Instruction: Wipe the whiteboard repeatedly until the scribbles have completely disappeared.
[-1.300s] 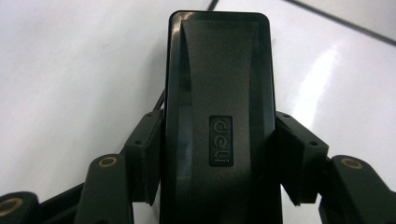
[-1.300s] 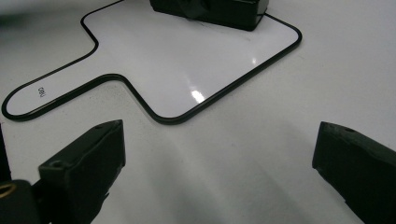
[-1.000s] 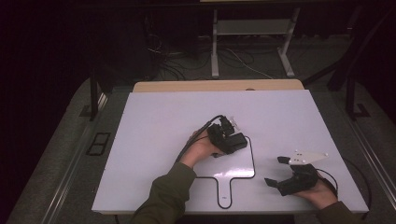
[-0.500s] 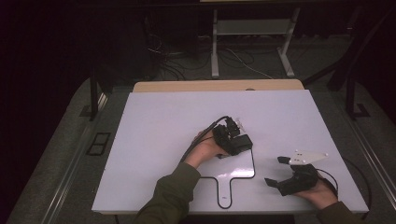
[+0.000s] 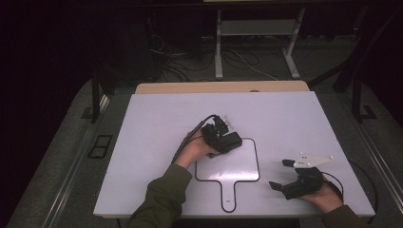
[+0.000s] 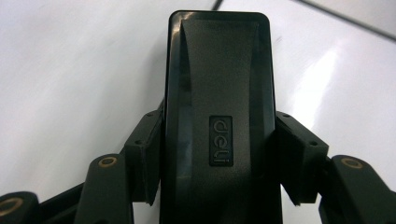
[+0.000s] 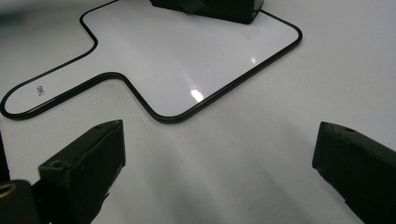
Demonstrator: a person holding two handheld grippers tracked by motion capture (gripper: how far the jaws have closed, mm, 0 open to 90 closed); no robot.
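The right claw [image 5: 284,175] rests wide open and empty on the white worktop [image 5: 142,133]. Farther off, the left claw [image 5: 227,137] grips the black plastic whiteboard eraser [image 6: 218,116] at the top edge of the paddle-shaped whiteboard [image 5: 237,166]. Judged: eraser grasped, wiping pending.

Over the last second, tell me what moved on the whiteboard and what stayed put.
The left gripper, shut on the black Deli eraser, slid a little right and toward the person along the top edge of the small handled whiteboard. Nothing was picked up or released. The right gripper stayed open, resting at the table's near right; the whiteboard did not shift.
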